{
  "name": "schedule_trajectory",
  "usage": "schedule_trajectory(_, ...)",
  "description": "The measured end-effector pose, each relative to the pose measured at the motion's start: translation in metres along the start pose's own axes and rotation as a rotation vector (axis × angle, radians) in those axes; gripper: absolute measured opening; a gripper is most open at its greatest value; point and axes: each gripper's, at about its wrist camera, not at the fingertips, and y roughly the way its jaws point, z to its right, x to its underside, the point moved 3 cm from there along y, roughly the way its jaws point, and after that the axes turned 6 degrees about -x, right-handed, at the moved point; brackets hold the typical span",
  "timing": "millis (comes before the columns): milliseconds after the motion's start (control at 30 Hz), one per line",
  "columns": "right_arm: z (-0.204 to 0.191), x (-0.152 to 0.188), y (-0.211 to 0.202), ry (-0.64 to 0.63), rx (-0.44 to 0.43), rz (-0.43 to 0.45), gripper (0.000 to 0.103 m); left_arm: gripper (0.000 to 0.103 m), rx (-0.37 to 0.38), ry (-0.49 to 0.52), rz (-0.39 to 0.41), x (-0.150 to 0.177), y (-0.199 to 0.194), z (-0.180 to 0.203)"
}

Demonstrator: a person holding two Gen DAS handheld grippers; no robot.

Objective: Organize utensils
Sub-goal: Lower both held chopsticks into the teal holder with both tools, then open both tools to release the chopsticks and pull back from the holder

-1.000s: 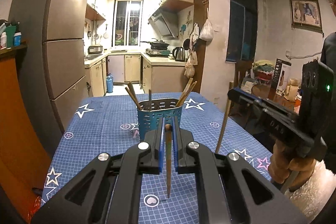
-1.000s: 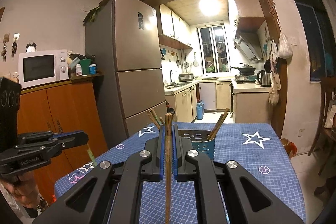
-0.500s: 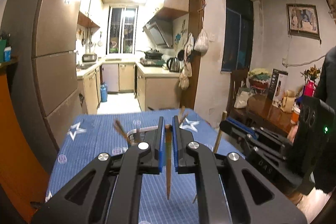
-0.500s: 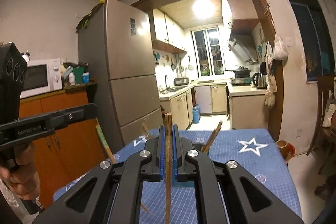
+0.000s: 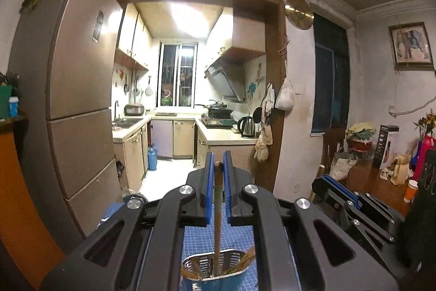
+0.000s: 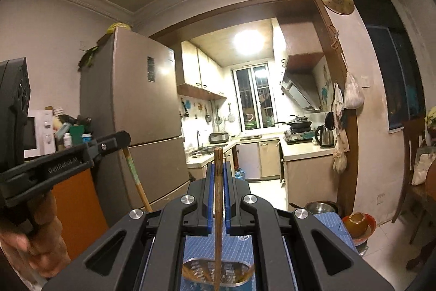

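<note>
Directly below both tools, the utensil holder [image 5: 215, 267] is seen on the blue mat. A chopstick [image 5: 217, 198] is clamped upright in the closed left gripper [image 5: 217, 173], another chopstick [image 6: 218, 198] in the closed right gripper [image 6: 217, 176], their long axes pointing down at its openings.

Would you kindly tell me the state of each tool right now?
Left tool: closed on a wooden chopstick.
Right tool: closed on another wooden chopstick.
</note>
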Motion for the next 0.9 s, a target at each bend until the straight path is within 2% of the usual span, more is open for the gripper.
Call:
schedule_trajectory(300,0.02,0.026,0.077,0.013,0.041,-0.055,0.007,0.005,-0.042,0.029,-0.107,0.046,0.072,-0.009)
schedule_trajectory(500,0.027,0.061,0.106,0.042,0.023,-0.122,0.008,0.007,-0.048,0.038,-0.165,0.07,0.087,-0.023)
schedule_trajectory(533,0.028,0.067,0.109,0.046,0.026,-0.133,0.01,0.015,-0.05,0.038,-0.172,0.072,0.089,-0.024)
schedule_trajectory(567,0.03,0.072,0.111,0.058,0.028,-0.145,0.022,0.033,-0.054,0.036,-0.177,0.072,0.089,-0.027)
schedule_trajectory(600,0.03,0.075,0.11,0.066,0.024,-0.147,0.028,0.042,-0.067,0.031,-0.168,0.072,0.086,-0.031)
schedule_trajectory(633,0.031,0.078,0.11,0.073,0.025,-0.147,0.028,0.046,-0.078,0.023,-0.147,0.07,0.081,-0.035)
schedule_trajectory(733,0.028,0.082,0.107,0.055,0.039,-0.161,0.028,0.046,-0.093,0.026,-0.129,0.064,0.08,-0.037)
schedule_trajectory(900,0.025,0.082,0.085,0.058,0.046,-0.154,0.028,0.046,-0.155,0.02,-0.073,0.059,0.051,-0.047)
